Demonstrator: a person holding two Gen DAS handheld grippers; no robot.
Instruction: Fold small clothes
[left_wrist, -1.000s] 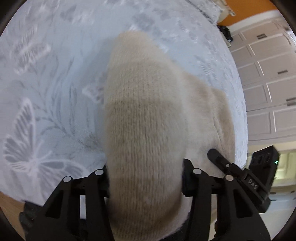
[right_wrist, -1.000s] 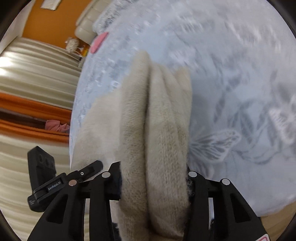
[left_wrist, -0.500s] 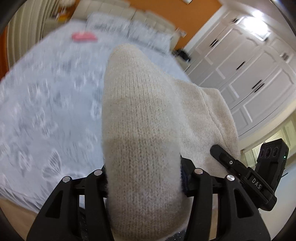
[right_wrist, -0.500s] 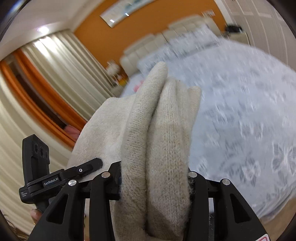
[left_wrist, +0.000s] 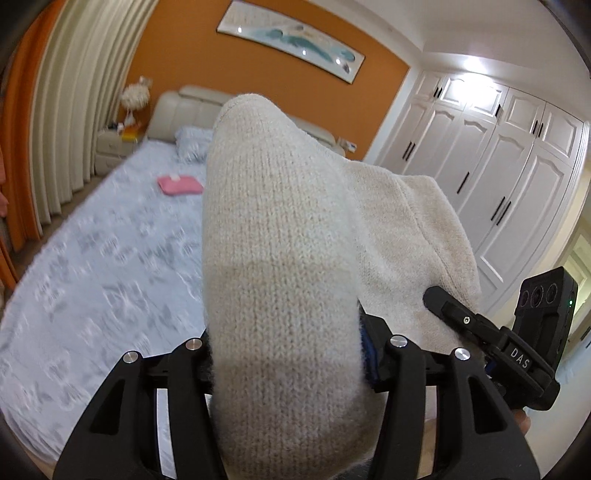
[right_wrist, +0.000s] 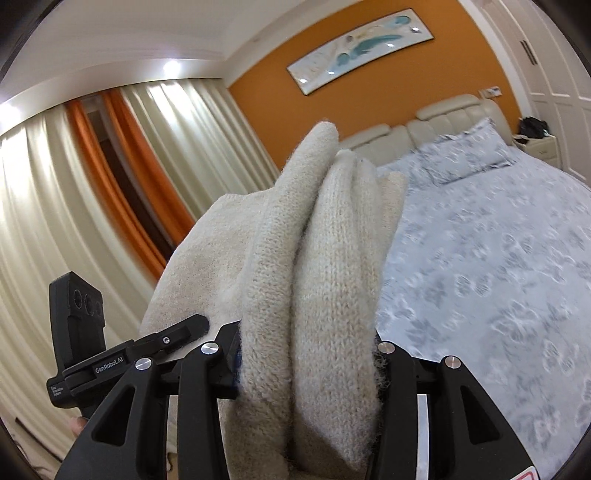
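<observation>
Stretching out far below and in front of both claws, the big bed (left_wrist: 92, 258) with its gray flower cover lies flat, and a small pink cloth (left_wrist: 180, 184) rests on it near the pillows. The cream knit sweater (left_wrist: 280, 258) is up in the air, not touching the bed, and it hangs across between the two claws side by side. The left gripper (left_wrist: 286, 354) squeezes one thick bunch of it and the right gripper (right_wrist: 306, 354) squeezes another folded bunch, so the bed is likely where it goes down next.

Cream knit garment (left_wrist: 280, 258), pale blue floral bedspread (left_wrist: 92, 277), pink cloth (left_wrist: 180, 184), orange wall (right_wrist: 295, 107).
</observation>
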